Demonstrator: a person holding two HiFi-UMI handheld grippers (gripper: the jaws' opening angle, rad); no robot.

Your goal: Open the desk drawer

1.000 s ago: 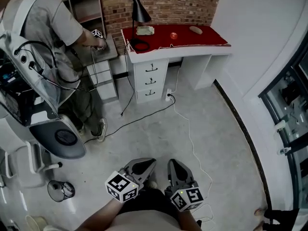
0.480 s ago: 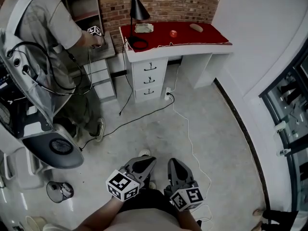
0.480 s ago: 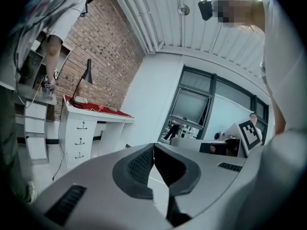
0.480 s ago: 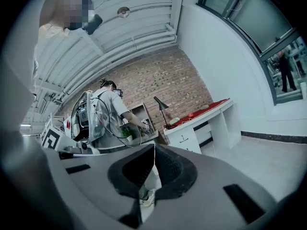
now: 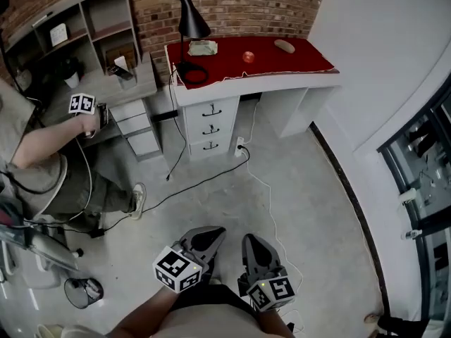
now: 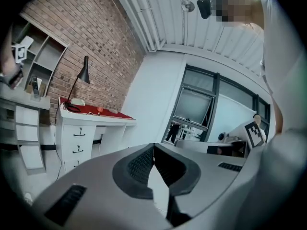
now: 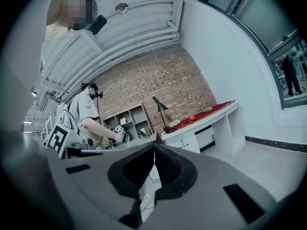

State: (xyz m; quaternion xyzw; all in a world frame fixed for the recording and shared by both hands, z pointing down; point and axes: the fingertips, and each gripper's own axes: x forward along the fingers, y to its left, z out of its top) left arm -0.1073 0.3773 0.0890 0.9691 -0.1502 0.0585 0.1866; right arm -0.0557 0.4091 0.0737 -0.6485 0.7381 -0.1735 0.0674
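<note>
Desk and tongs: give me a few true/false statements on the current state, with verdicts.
1. All three drawers of the desk are shut. True.
2. The left tongs grip a drawer handle. False: they are shut on nothing, well short of the desk.
3. A black lamp stands on the desk. True.
4. The right tongs are open. False: shut and empty.
5. The desk top is bare. False: a red cloth covers it.

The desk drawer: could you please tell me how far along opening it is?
Done: nothing; all three drawers of the white desk sit shut. In hand: the left gripper and right gripper, both shut and empty, are far from it. Left: reach a handle, grip, pull.
</note>
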